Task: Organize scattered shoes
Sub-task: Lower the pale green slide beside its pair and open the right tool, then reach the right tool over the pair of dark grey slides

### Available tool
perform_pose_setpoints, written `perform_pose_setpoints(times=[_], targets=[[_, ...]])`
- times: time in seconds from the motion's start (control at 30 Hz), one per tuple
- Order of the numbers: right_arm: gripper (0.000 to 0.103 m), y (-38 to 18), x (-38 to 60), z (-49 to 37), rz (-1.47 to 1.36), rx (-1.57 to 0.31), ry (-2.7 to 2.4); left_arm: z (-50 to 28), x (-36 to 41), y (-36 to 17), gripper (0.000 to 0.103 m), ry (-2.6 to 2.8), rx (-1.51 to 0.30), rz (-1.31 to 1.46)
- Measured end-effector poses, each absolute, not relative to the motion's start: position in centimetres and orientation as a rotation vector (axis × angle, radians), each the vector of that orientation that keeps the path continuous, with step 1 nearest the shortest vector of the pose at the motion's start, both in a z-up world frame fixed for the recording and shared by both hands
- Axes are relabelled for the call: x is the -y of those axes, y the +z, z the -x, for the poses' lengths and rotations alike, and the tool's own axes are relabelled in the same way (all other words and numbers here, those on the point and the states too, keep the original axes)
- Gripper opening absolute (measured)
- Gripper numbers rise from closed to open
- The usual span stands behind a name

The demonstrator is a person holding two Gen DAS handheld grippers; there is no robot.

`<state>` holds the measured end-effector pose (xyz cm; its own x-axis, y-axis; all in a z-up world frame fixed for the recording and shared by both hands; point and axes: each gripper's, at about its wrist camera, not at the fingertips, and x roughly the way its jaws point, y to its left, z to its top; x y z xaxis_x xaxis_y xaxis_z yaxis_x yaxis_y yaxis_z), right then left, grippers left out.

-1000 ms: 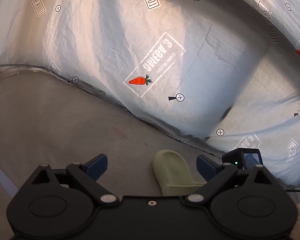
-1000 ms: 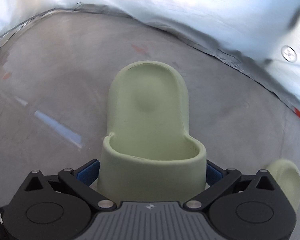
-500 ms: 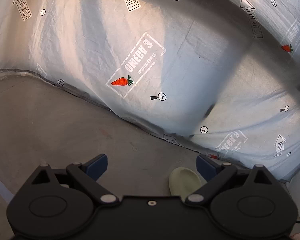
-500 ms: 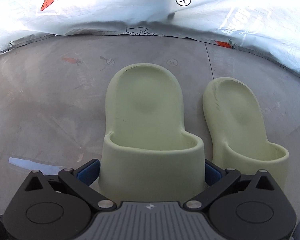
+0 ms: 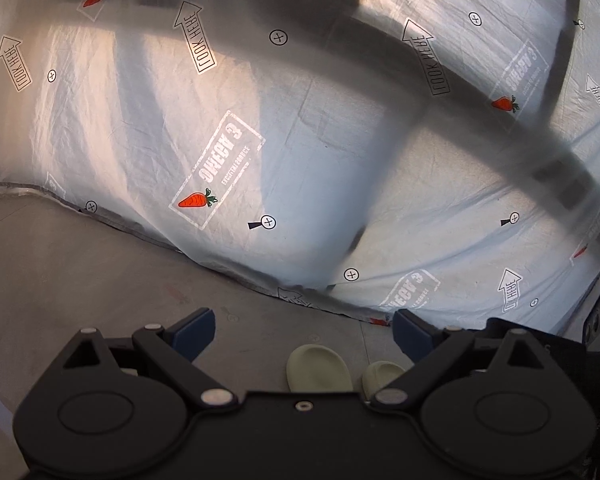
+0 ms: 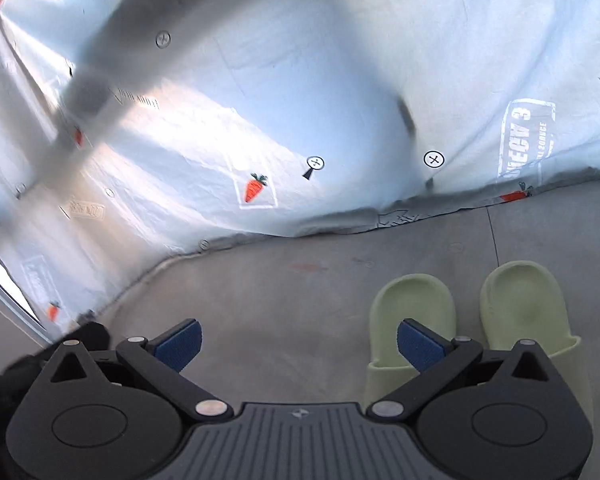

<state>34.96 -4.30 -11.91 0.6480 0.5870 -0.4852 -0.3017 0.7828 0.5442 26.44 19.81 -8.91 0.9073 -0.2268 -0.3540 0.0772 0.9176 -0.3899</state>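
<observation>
Slides: 2 pale green foam slides are seen lying side by side on the grey floor mat (image 6: 260, 320), heels pointed toward the printed white sheet (image 6: 300, 120) at 12 o'clock. In the right wrist view, the left slide (image 6: 412, 308) sits at about 4 o'clock of the frame and the right slide (image 6: 524, 304) just beside it, parallel, with a narrow strip of mat between them. In the left wrist view only the heel ends are shown, the left one (image 5: 318, 366) and the right one (image 5: 382, 372), at 6 o'clock behind the gripper body.

Change noted: 0.5 s ago the left slide was clamped across its strap between the fingers of the right gripper (image 6: 300, 340). That slide is now released and rests on the mat, and the gripper has been withdrawn up and toward 9 o'clock. Its jaws are spread wide and nothing is held; the blue pad on its right finger (image 6: 420, 344) merely overlaps the slide in the picture.

The left gripper (image 5: 302, 330) is likewise spread wide and empty, held above the mat, as it was 1 s ago.

Assessment: the pair is judged to be aligned as the task requires. No other shoes are shown in either view, so whether further shoes remain cannot be determined.
</observation>
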Motion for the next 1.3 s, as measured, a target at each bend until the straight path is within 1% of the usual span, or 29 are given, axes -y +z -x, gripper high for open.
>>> perform_pose_setpoints(times=[0.07,0.23,0.37,0.47,0.53,0.67,0.73,0.8,0.87,1.1,1.3], targets=[[0.103,-10.4,5.5,-32.8,-0.439,-0.662,0.496,-25.5,-19.0,-8.2,0.096,-0.181,-0.391,0.383],[0.103,-8.7,8.5,-27.4,-0.44,-0.574,0.344,-23.1,-16.9,-6.4,0.096,-0.234,-0.355,0.384],[0.103,-9.1,11.5,-24.8,-0.465,-0.54,0.255,-21.0,-14.7,-5.9,0.096,-0.287,-0.358,0.348],[0.103,-9.4,13.0,-24.2,-0.441,-0.597,0.133,-20.1,-13.3,-5.9,0.096,-0.314,-0.378,0.33],[0.103,-10.0,14.2,-23.7,-0.436,-0.601,0.126,-19.4,-12.4,-6.0,0.096,-0.331,-0.389,0.32],[0.103,-10.8,17.3,-21.6,-0.489,-0.5,0.133,-17.9,-10.8,-6.4,0.096,-0.355,-0.416,0.309],[0.103,-11.3,18.4,-20.6,-0.455,-0.468,0.068,-17.2,-10.0,-6.7,0.096,-0.36,-0.435,0.301],[0.103,-12.0,19.1,-20.2,-0.342,-0.509,0.004,-16.6,-9.2,-7.2,0.096,-0.364,-0.456,0.294],[0.103,-13.3,20.8,-19.9,-0.237,-0.59,-0.066,-16.1,-8.5,-7.7,0.096,-0.369,-0.479,0.29],[0.103,-18.5,26.5,-18.5,-0.237,-0.664,-0.069,-15.4,-5.5,-8.7,0.096,-0.393,-0.537,0.262],[0.103,-22.5,27.6,-19.1,-0.186,-0.741,0.015,-14.9,-2.7,-9.6,0.096,-0.425,-0.583,0.239]])
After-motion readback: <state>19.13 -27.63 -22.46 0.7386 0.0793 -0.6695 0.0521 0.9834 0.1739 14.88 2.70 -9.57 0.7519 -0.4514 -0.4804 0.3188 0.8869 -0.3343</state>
